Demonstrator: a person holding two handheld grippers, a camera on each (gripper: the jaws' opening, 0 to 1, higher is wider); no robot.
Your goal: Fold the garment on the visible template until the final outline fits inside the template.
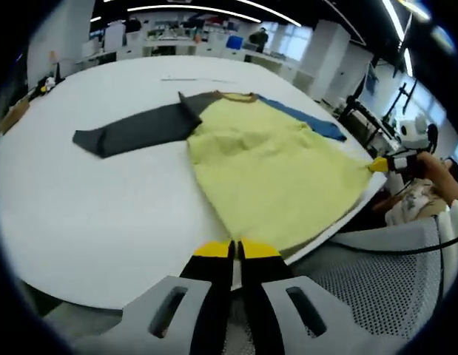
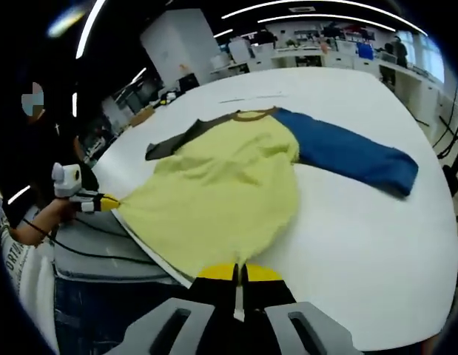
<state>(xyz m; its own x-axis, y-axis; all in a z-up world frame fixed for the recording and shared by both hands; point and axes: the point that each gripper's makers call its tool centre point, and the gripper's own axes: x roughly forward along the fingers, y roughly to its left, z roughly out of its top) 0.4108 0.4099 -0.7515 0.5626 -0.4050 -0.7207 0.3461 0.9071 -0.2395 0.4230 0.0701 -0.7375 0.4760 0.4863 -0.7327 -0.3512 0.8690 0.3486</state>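
At the near edge of the white bench [image 1: 81,222] the garment [image 1: 265,170] lies flat, yellow body toward the person, grey sleeve [image 1: 132,129] and blue sleeve [image 2: 354,157] spread beyond it. The left gripper [image 1: 234,250] and right gripper [image 2: 240,272] each look clamped on a hem corner. I judge this the opening fold: next, lift the hem evenly toward the collar.

1. Left gripper [image 1: 235,250]: black jaws with yellow tips at 6 o'clock, grey slotted mount.
2. Right gripper [image 2: 240,272]: black jaws, yellow tips, grey slotted mount.
3. Person's patterned white top [image 1: 411,203] at 3 o'clock; black cable [image 1: 406,248] trailing.
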